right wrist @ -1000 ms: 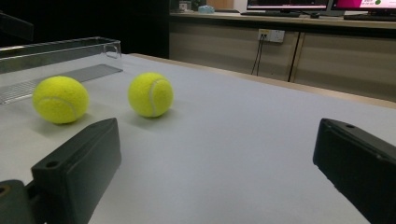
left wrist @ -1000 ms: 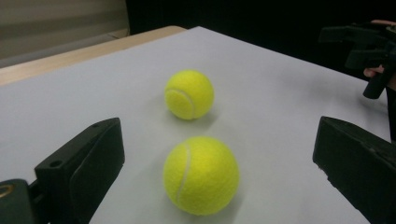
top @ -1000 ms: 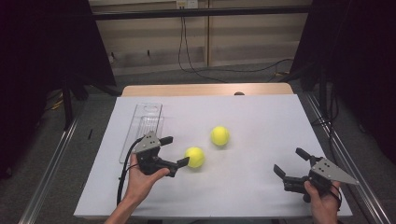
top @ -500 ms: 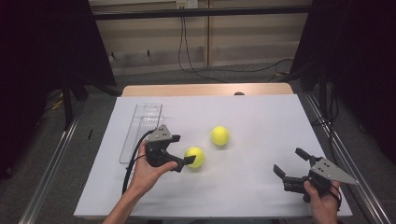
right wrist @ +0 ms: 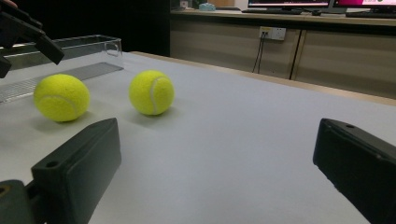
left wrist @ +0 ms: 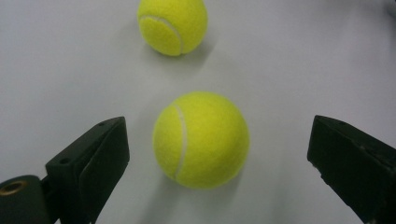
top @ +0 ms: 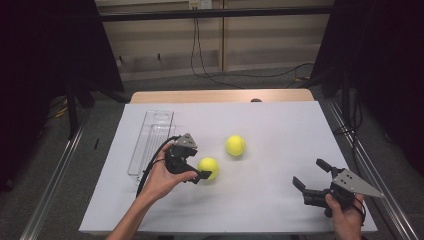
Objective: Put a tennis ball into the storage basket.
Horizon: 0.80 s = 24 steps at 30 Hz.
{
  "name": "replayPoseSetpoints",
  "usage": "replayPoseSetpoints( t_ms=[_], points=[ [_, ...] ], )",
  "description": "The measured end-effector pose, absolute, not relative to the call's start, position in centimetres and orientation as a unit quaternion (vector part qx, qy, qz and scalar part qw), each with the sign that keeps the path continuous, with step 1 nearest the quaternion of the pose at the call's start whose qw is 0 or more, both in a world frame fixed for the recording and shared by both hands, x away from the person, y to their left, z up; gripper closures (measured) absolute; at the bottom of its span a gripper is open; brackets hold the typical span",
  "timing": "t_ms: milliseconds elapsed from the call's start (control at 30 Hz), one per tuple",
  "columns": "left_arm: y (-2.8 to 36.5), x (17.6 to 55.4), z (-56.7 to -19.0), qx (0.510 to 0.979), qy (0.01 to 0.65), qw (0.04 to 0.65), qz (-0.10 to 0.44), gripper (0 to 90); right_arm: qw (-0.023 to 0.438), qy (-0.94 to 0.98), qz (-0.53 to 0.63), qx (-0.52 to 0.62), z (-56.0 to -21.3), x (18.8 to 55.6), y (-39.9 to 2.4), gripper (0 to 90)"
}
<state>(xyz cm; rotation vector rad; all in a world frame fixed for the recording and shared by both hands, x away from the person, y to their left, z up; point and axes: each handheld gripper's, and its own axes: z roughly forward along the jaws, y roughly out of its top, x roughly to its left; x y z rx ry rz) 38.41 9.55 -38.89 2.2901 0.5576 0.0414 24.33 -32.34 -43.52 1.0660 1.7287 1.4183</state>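
Tennis ball [left wrist: 201, 139] (the nearer of two) lies on the white table [top: 280, 200] between the jaws of the left gripper [top: 200, 170], which have just been closing but stand apart, clear of the felt on both sides. Right gripper [top: 312, 175] sits well apart, jaws wide and empty. Beyond, the second ball [top: 235, 145] rests near the clear tray [top: 150, 142].
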Motion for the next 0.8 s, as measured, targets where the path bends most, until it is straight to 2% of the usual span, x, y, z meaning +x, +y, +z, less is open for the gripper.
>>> replayPoseSetpoints(
  t_ms=[233, 800],
  points=[
    [8.4, 39.2, -38.8, 0.915, 0.216, 0.342, 0.009, 7.5, 0.324, 0.66, 0.542, 0.407, -43.5, 24.4, -32.3, 0.7],
    [6.9, 40.4, -39.6, 0.932, 0.211, 0.294, -0.008, 8.8, 0.323, 0.661, 0.542, 0.407, -43.6, 24.4, -32.3, 0.6]
  ],
)
